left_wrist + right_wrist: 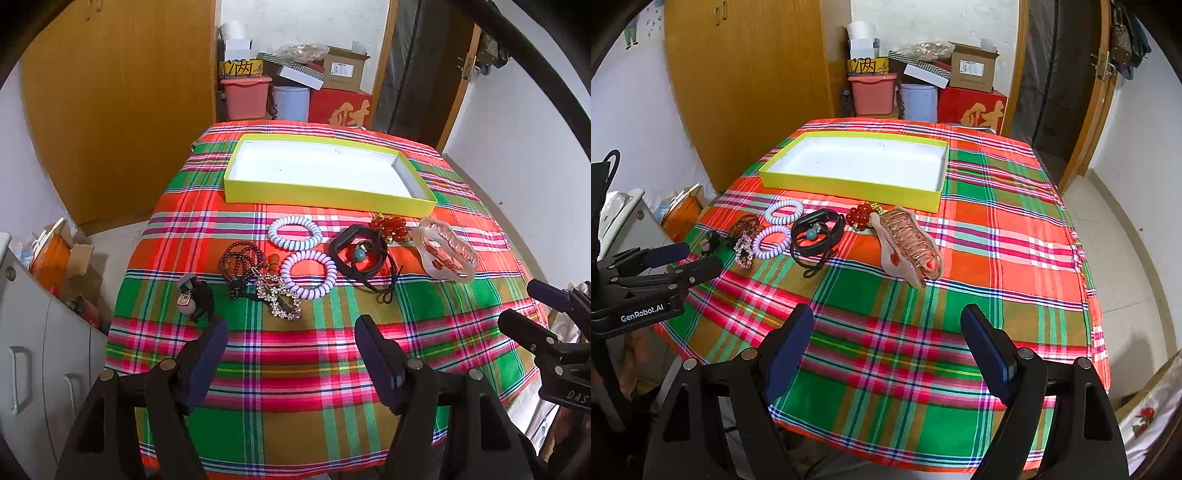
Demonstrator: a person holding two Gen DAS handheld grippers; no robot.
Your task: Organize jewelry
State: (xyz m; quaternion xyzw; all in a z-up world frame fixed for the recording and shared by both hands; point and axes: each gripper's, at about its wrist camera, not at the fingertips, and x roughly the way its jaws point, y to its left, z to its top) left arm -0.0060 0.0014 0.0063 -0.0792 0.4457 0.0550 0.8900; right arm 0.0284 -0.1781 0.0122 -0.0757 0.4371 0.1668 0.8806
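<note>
The red beads (391,226) are partly hidden behind the clear claw clip (445,251), the pile at the dark bead string (240,264) is too tangled to be told apart, and the right gripper (532,314) is cut off at the frame's right edge.

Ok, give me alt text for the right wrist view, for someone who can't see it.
An empty yellow tray sits at the far side of a plaid tablecloth, with jewelry lined up in front of it: coil bracelets, beads, a black band, a pink hair claw. The open right hand-held gripper hovers nearer the camera, holding nothing.
</note>
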